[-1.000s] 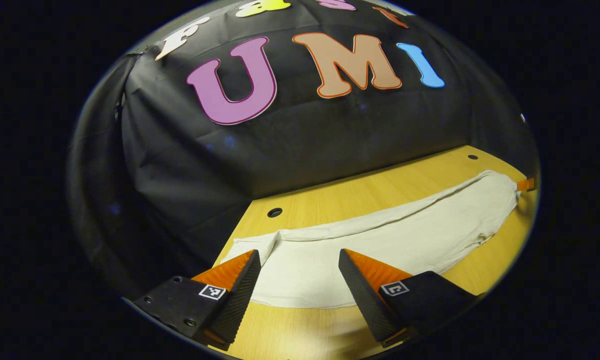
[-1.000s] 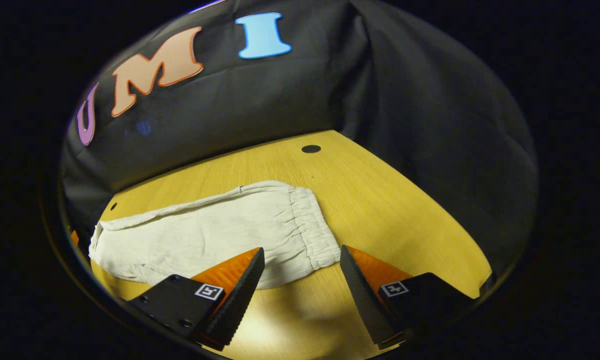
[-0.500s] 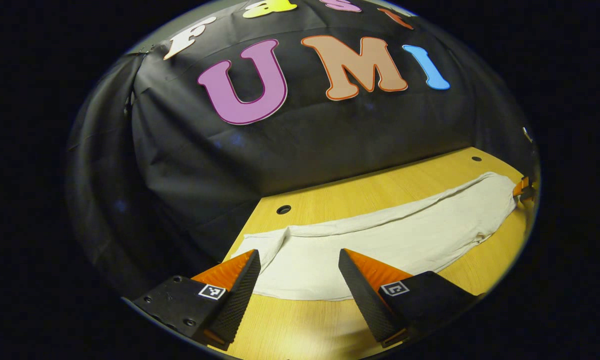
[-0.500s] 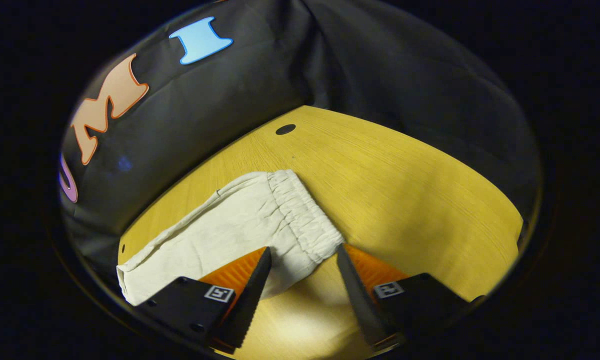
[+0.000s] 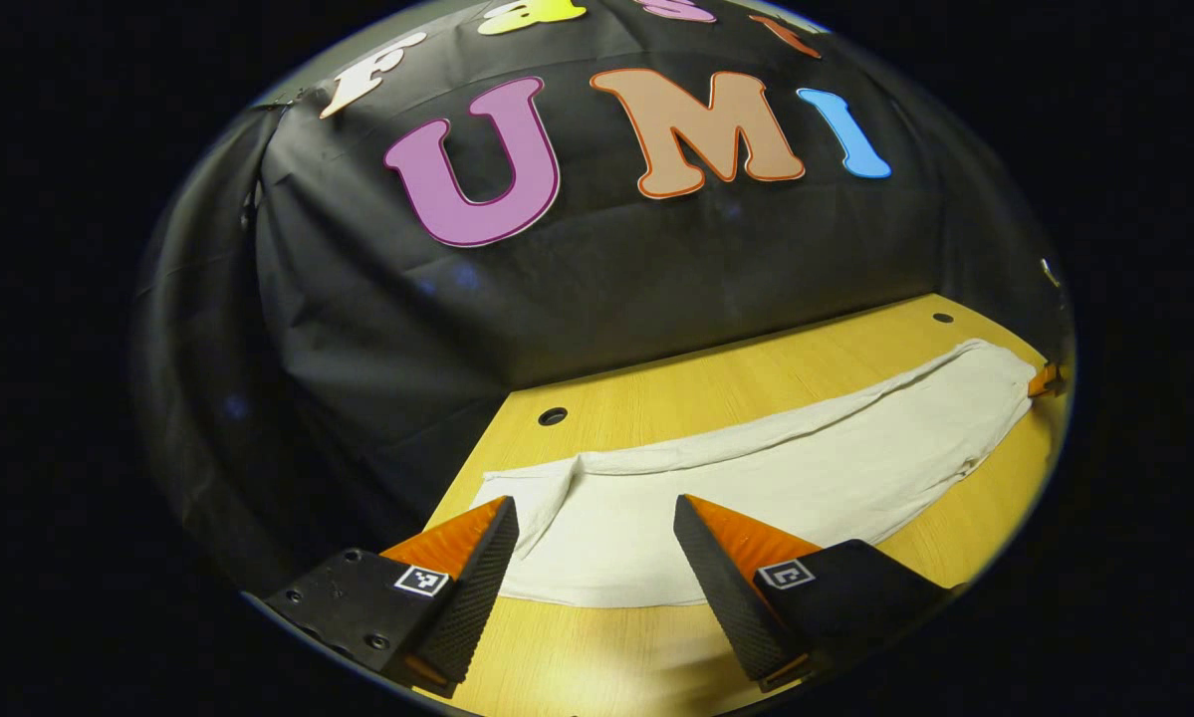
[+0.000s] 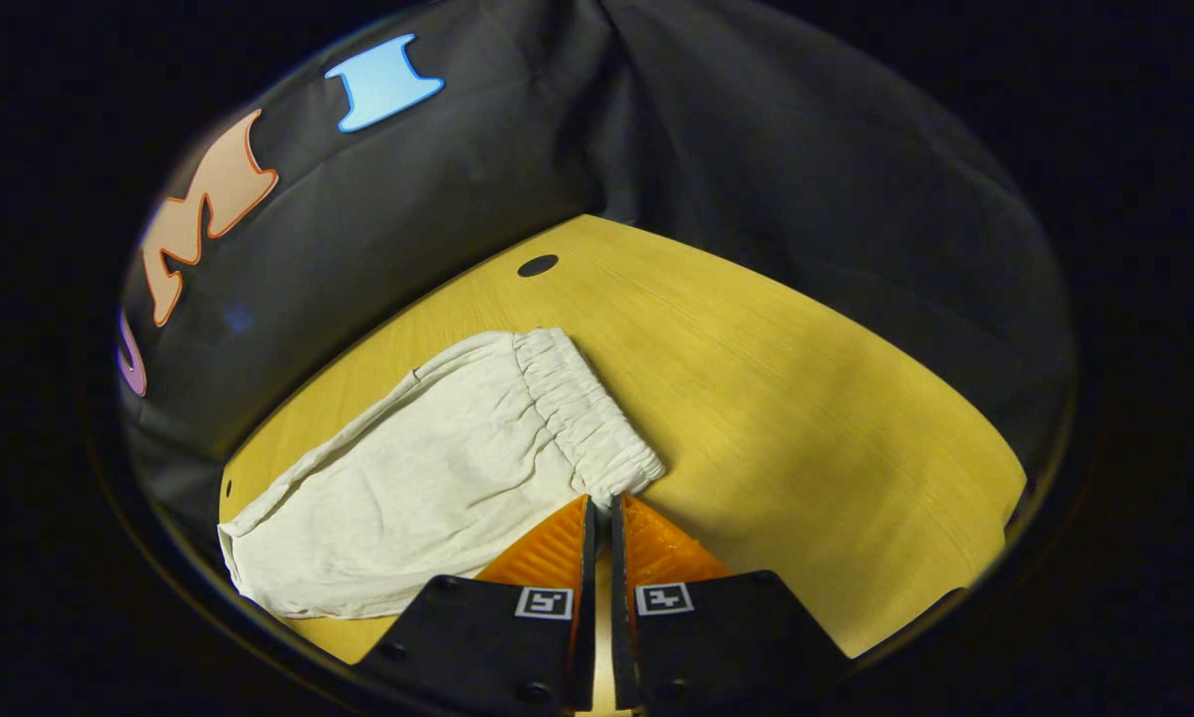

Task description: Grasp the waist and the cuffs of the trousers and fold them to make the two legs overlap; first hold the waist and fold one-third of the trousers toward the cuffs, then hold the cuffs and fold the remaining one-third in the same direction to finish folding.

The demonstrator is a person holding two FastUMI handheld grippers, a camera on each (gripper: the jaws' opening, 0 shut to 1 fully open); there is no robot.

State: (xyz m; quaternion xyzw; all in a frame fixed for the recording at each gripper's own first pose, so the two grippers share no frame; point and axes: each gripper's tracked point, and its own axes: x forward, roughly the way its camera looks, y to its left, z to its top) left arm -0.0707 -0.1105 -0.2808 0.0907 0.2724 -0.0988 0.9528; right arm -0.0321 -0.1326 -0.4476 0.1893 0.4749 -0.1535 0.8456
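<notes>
Right gripper [image 6: 601,501]: your fingers are nearly closed, thin gap left, tips at the near corner of the elastic waist [image 6: 582,413]. Looks pinched on the waist edge, but can't tell if both fingers actually press cloth, as the tips hide it.

Left gripper [image 5: 594,518]: fingers wide apart, holding nothing, poised over the cuff end [image 5: 532,493] of the trousers [image 5: 756,478]. Cloth shows between the tips, not gripped.

Progress, as I judge it: the legs look already overlapped, since the trousers [image 6: 427,478] lie as one long narrow strip flat on the wooden table [image 6: 806,398], waist at your right, cuffs at your left. No thirds fold yet; the strip is at full length. Left to do: lift the waist and lay it a third toward the cuffs, then the cuffs over in the same direction.

Count, near to far:
- 2 grippers, 2 fingers each
- 1 pair of trousers
- 1 table; 2 round holes in the left gripper view, nearer hole [image 5: 553,416] and far hole [image 5: 943,318]
- booth wall behind, black cloth
</notes>
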